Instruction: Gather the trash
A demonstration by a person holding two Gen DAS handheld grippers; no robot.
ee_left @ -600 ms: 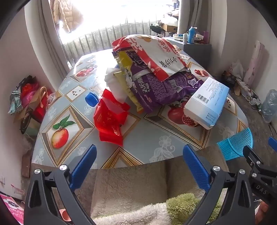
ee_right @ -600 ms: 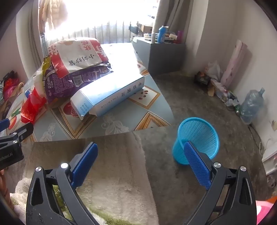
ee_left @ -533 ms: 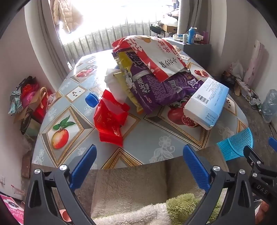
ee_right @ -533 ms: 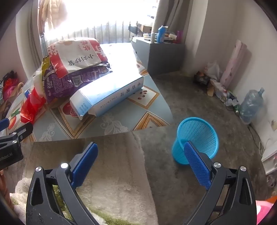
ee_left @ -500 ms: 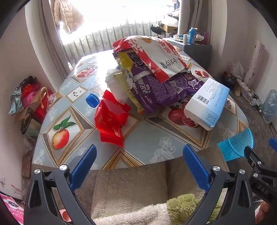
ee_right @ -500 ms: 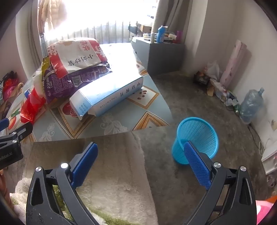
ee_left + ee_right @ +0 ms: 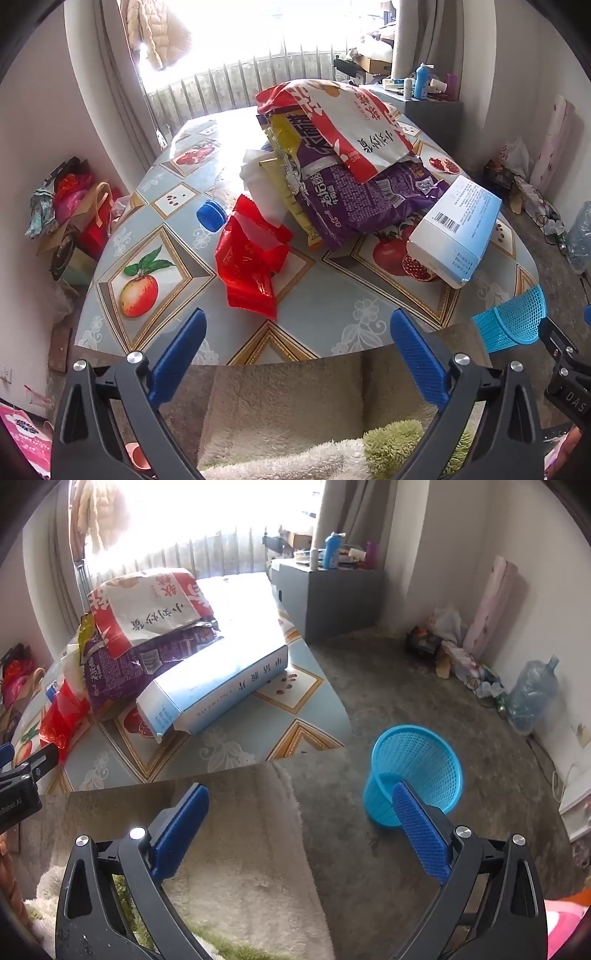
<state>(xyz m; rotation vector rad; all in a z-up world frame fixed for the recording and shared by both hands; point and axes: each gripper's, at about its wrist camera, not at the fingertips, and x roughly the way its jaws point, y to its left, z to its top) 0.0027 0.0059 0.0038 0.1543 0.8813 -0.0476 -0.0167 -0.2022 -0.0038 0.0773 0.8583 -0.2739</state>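
Both the left tongs [image 7: 295, 354] and the right tongs [image 7: 301, 825] gape wide, holding nothing, short of the tabletop [image 7: 325, 295] edge. The blue mesh basket [image 7: 415, 768] stands on the floor beside the tabletop, nothing visible inside. On the tabletop lie a red wrapper [image 7: 251, 258], a blue-white box [image 7: 456, 230] and, behind it, stacked snack bags [image 7: 343, 166]. Nothing has shifted since the earlier frames.

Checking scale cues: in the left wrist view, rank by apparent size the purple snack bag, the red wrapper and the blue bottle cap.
1. purple snack bag, though partly covered
2. red wrapper, nearer the camera, so its true size is uncertain
3. blue bottle cap
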